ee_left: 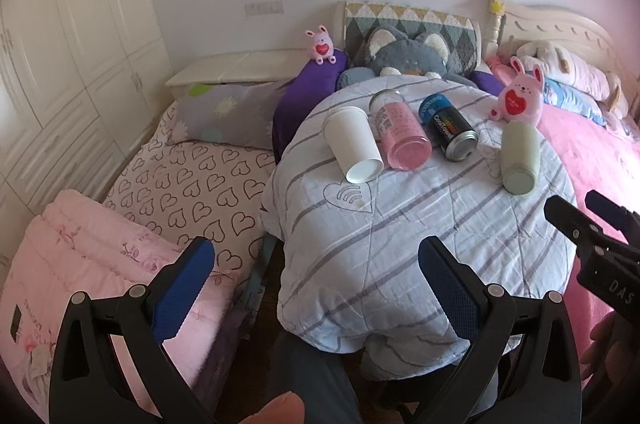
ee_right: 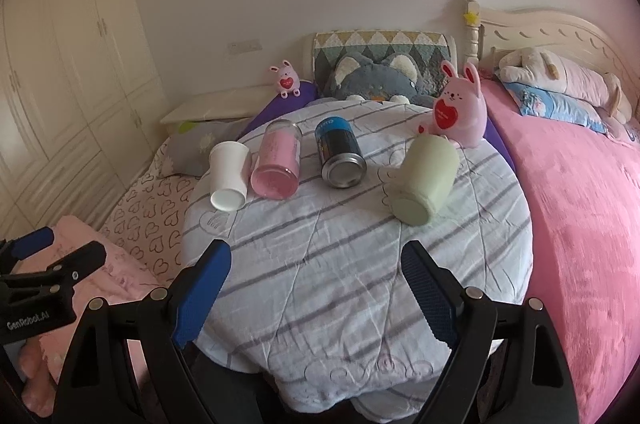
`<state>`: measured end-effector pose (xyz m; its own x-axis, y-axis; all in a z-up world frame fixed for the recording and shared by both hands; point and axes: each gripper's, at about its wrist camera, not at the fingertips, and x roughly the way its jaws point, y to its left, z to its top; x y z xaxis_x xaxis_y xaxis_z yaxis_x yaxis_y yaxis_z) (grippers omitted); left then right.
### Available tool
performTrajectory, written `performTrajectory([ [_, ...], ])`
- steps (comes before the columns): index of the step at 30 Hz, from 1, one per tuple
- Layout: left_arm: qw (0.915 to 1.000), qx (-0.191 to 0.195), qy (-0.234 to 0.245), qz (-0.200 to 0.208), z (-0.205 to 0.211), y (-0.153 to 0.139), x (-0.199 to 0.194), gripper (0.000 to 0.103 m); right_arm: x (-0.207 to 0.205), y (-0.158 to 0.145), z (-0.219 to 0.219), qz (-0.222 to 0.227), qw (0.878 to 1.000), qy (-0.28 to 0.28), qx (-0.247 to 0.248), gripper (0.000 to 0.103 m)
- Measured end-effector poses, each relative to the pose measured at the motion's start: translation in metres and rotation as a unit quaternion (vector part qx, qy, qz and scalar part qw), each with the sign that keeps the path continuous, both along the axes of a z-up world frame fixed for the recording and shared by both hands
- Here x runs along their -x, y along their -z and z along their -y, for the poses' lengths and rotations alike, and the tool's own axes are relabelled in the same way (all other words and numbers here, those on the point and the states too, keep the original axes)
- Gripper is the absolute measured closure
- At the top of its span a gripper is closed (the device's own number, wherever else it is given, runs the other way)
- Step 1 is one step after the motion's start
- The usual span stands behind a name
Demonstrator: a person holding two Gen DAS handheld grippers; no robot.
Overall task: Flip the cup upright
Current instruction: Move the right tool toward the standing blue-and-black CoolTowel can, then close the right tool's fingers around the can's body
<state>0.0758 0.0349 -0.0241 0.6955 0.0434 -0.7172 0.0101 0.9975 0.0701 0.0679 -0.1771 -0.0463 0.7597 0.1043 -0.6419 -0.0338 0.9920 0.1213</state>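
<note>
On the round counter (ee_right: 360, 264) draped in a white quilted cloth with grey stripes, four containers lie on their sides in a row, bases toward the cameras. Left to right in the right wrist view: white paper cup (ee_right: 228, 176), clear jar with pink filling (ee_right: 278, 160), dark metal can with blue label (ee_right: 339, 156), pale green ceramic cup (ee_right: 424, 180). Paper cup touches the jar; can sits just beside the jar; green cup lies apart at centre right, just in front of a pink plush rabbit with a red heart (ee_right: 460, 112).

Left gripper (ee_left: 316, 288) fills the lower middle of the left wrist view, blue-padded fingers (ee_left: 184, 288) spread wide apart, nothing between them, aimed at the near edge of the counter, low and short of the cups. Right gripper (ee_right: 316, 296) sits in the lower middle of its own view, fingers (ee_right: 202, 300) likewise wide apart and empty, pointing at the bare cloth before the row. Each gripper shows at the other view's edge, level and side by side. Grey plush cat (ee_right: 376, 80) behind the counter; pink blanket (ee_right: 580, 224) at right.
</note>
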Motion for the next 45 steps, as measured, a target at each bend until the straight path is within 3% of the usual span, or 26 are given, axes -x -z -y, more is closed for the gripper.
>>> performTrajectory([
  [8,1.0000,0.000,-0.007,-0.004,-0.004,0.006,-0.040,0.000,-0.051,0.003,-0.013,-0.011,1.000,-0.014,0.023,0.015],
  [24,0.9993,0.000,-0.017,-0.033,-0.003,0.035,-0.137,0.000,-0.184,0.051,0.000,-0.093,0.993,-0.007,0.070,0.015],
  [32,0.9987,0.001,-0.020,-0.048,0.003,0.053,-0.177,0.000,-0.215,0.076,0.004,-0.120,0.990,-0.004,0.073,0.016],
  [45,0.9980,0.000,-0.013,-0.062,0.019,0.072,-0.199,0.000,-0.242,0.093,0.005,-0.135,0.988,-0.008,0.079,0.016],
])
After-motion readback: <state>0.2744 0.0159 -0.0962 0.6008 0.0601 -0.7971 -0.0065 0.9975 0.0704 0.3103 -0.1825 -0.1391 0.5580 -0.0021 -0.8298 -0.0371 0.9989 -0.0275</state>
